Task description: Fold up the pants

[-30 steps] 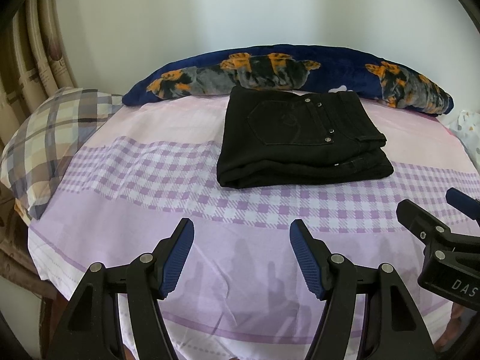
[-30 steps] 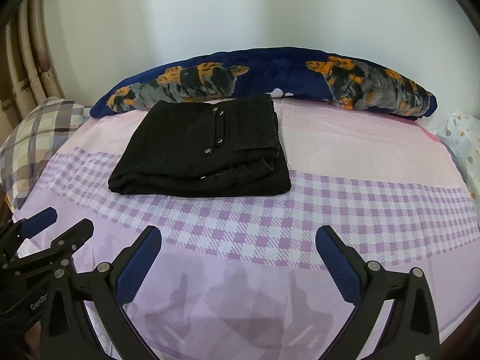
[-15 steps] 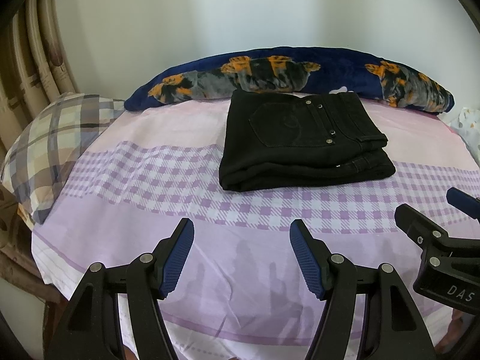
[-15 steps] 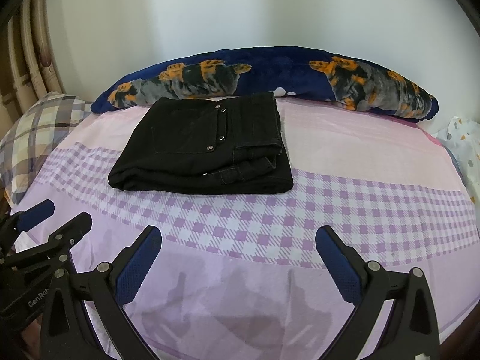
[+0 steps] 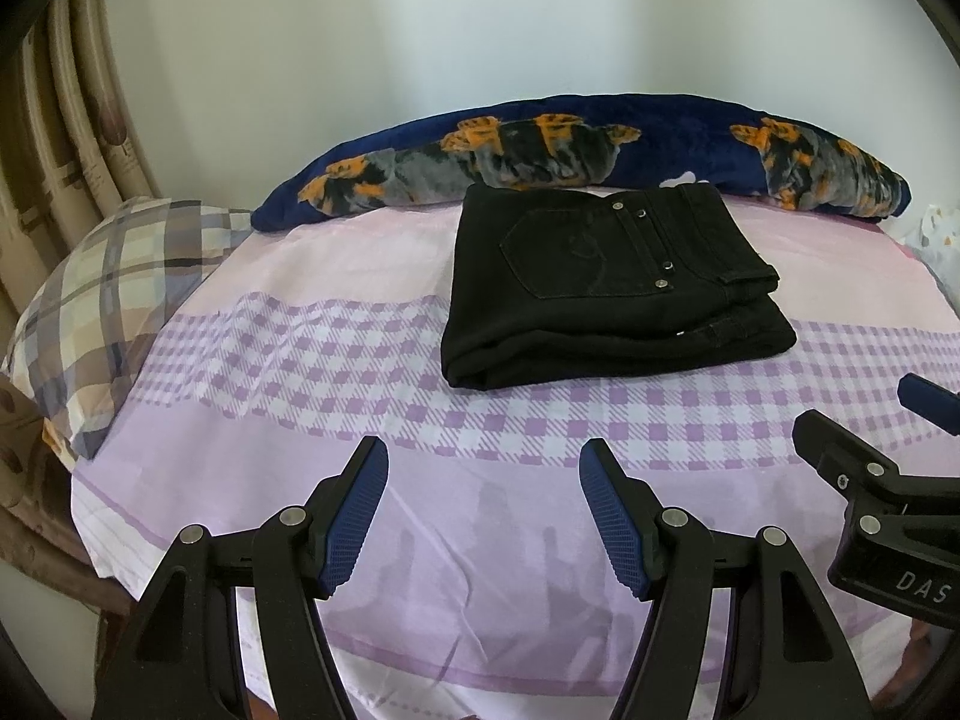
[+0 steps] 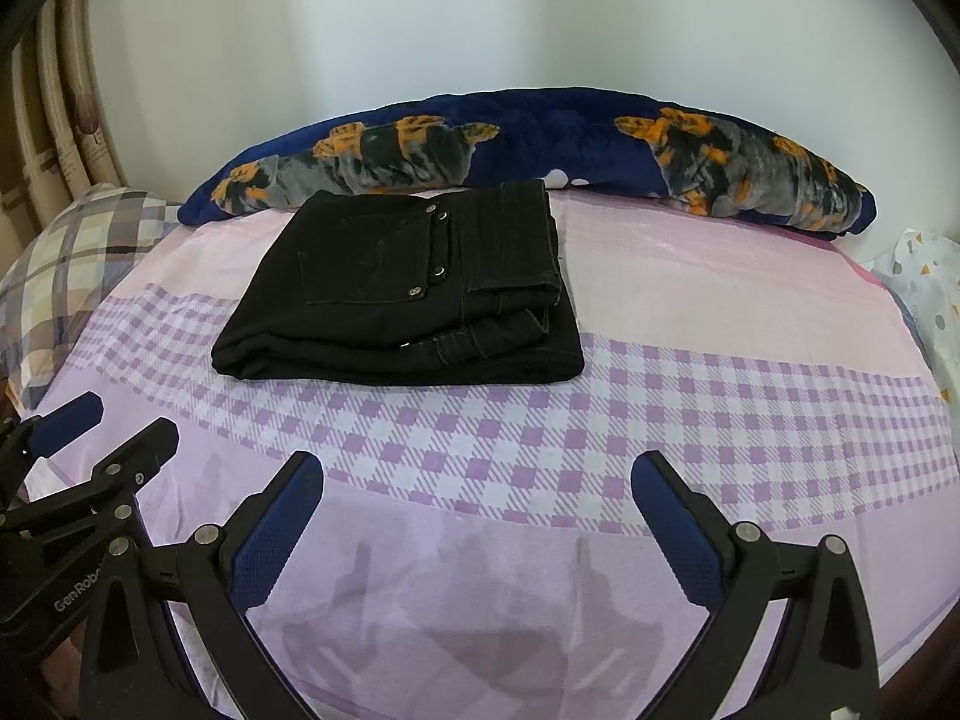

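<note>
Black pants [image 5: 600, 294] lie folded in a neat rectangle on the purple checked bed sheet [image 5: 300, 372], back pocket up; they also show in the right wrist view [image 6: 402, 294]. My left gripper [image 5: 483, 510] is open and empty, held above the sheet in front of the pants. My right gripper [image 6: 477, 516] is open wider and empty, also in front of the pants. The right gripper shows at the right edge of the left wrist view [image 5: 888, 474], and the left gripper at the left edge of the right wrist view [image 6: 90, 450].
A long navy pillow with orange and grey print [image 5: 576, 150] lies behind the pants against the white wall. A plaid pillow [image 5: 102, 294] sits at the left by a rattan headboard [image 5: 66, 138]. A white patterned cloth [image 6: 924, 294] is at the right edge.
Both grippers have drawn back slightly toward the bed's front edge and tilted down a little; the pants sit lower in both views. The pants have not moved. Jaws unchanged.
</note>
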The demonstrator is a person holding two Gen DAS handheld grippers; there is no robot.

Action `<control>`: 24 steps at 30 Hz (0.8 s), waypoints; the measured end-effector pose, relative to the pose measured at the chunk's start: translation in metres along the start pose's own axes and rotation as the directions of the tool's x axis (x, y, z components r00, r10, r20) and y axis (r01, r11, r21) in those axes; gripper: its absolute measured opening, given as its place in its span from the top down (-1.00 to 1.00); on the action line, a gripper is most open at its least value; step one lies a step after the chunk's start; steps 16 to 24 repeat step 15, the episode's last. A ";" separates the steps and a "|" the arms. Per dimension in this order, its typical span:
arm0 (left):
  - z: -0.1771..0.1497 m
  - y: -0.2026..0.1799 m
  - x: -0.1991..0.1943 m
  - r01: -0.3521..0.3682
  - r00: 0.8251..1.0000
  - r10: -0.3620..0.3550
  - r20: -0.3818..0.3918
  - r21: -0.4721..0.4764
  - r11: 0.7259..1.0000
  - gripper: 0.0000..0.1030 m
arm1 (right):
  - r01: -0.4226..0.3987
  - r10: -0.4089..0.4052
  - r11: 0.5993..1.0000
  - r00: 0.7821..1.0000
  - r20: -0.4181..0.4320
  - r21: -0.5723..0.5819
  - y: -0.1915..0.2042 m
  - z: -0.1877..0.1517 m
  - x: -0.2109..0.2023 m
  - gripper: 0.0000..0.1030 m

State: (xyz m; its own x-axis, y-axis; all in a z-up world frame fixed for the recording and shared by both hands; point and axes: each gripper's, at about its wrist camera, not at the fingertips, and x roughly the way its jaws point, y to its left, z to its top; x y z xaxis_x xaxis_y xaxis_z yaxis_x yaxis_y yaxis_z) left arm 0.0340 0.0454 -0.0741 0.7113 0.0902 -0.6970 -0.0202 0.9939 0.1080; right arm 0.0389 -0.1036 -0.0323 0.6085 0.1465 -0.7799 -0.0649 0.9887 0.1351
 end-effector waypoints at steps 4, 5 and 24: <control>0.000 0.000 0.001 -0.002 1.000 0.002 -0.003 -0.001 1.000 -0.30 | 0.002 -0.002 1.000 1.000 -0.002 0.000 0.000 0.000 0.000 -0.98; 0.001 0.001 0.001 -0.004 1.000 0.004 -0.005 0.000 1.000 -0.30 | -0.002 0.002 1.000 1.000 -0.002 0.000 0.000 0.000 0.000 -0.98; 0.001 0.001 0.007 0.031 0.999 -0.031 -0.013 0.005 1.000 -0.30 | -0.001 0.001 1.000 1.000 -0.009 -0.007 -0.001 -0.002 0.003 -0.98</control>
